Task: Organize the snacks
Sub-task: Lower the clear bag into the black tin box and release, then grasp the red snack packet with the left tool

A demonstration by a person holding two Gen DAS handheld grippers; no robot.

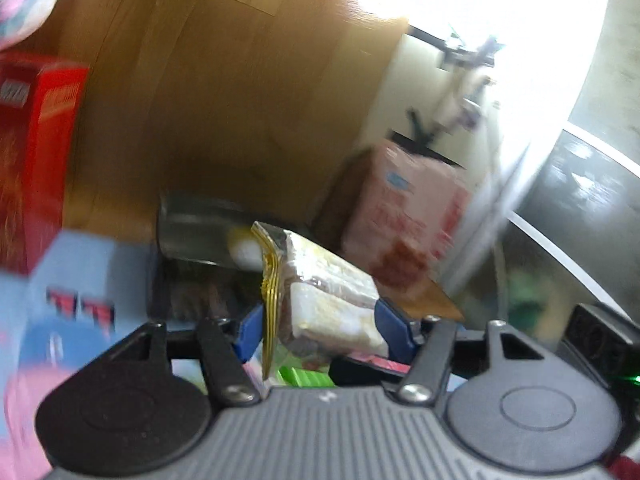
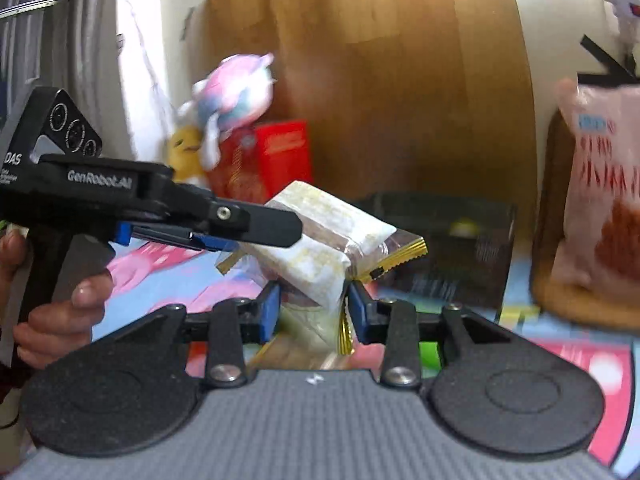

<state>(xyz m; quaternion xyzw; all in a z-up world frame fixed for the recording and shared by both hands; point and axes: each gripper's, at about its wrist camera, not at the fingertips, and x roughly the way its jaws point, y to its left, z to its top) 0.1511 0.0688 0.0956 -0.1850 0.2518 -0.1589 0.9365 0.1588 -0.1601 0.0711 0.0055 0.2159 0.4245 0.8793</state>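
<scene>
Snack packet: one, clear wrap with gold crimped ends, lifted above the patterned mat. My right tongs clamp one end, my left tongs the other. One red box, one pink bag, one black tray behind.

Left gripper: black linkage arms with silver screws, blue pads, a grey ribbed body at 6 o'clock flanked by two round black discs. Right gripper: same build, with a small white mark at its body's 12 o'clock edge. In the right wrist view, the left gripper's black housing reads "GenRobot.AI"; a hand wraps its handle at 9 o'clock.
</scene>
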